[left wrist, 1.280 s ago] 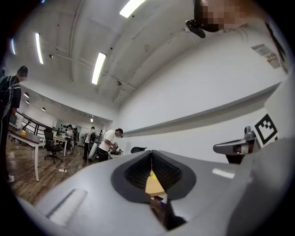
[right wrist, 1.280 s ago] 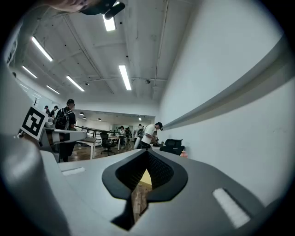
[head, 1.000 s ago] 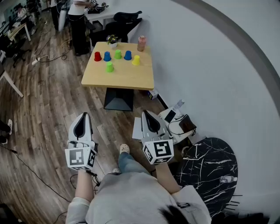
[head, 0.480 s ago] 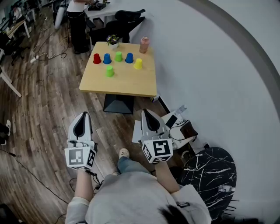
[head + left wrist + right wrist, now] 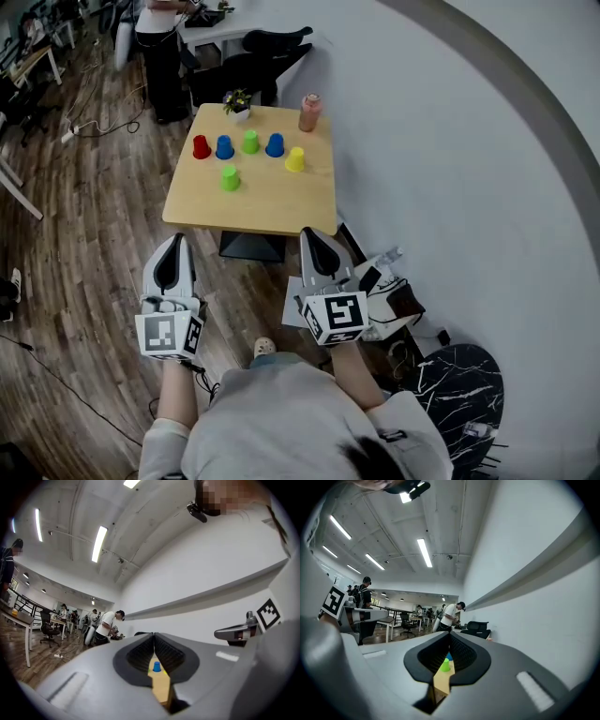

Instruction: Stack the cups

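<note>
Wood-topped square table sits ahead of both grippers with bare floor in between, so I'd call this the walk-up stage. Nothing is stacked yet.

Six small plastic cups stand apart on the table's far half. There's a loose row of red plastic cup, left blue cup, far green cup and right blue cup. The yellow plastic cup is a bit nearer on the right, and the near green cup sits out on its own closest to us. They look mouth-down to me, but they're tiny from here.

Left gripper and right gripper are both short of the table's near edge. Their jaws are pressed together with nothing in them, and through each slit you only see a cup way off on the table.

How I'd play it:
- Spread the jaws before getting over the table, not right on top of a cup.
- Start with the near green cup, since it has room all round.
- Pinch it low on the side wall, lift it straight up, then lower it squarely over a neighbour.
- Keep the other gripper beside the base cup so it doesn't skid.
- Mind the small potted plant and pink bottle at the far edge when reaching for the row.
</note>
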Demonstrator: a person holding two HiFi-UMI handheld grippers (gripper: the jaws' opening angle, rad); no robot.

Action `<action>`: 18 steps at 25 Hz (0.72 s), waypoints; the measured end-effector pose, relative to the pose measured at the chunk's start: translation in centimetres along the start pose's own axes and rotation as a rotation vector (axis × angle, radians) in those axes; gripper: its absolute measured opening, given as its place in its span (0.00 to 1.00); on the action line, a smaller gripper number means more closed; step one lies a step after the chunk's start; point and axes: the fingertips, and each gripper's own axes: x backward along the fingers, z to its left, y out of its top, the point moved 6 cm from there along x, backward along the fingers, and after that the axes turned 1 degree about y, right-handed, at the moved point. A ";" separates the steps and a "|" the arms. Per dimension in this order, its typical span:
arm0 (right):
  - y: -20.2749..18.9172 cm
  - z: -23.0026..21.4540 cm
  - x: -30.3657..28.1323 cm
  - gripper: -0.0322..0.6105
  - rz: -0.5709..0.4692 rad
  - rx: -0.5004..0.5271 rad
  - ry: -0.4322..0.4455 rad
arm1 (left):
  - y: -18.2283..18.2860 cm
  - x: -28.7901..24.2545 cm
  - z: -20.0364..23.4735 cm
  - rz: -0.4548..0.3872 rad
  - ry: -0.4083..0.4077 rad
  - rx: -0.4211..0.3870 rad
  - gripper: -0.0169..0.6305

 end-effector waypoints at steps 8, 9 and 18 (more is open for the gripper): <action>-1.0 -2.8 -4.5 0.05 0.005 -0.019 0.026 | -0.2 -4.9 0.4 -0.009 0.027 -0.002 0.12; -1.2 -3.1 -5.0 0.05 0.009 -0.024 0.027 | -0.4 -5.2 0.4 -0.008 0.031 -0.002 0.12; -2.1 -4.1 -10.8 0.05 0.023 -0.038 0.005 | -2.4 -10.7 3.6 0.013 0.013 0.013 0.12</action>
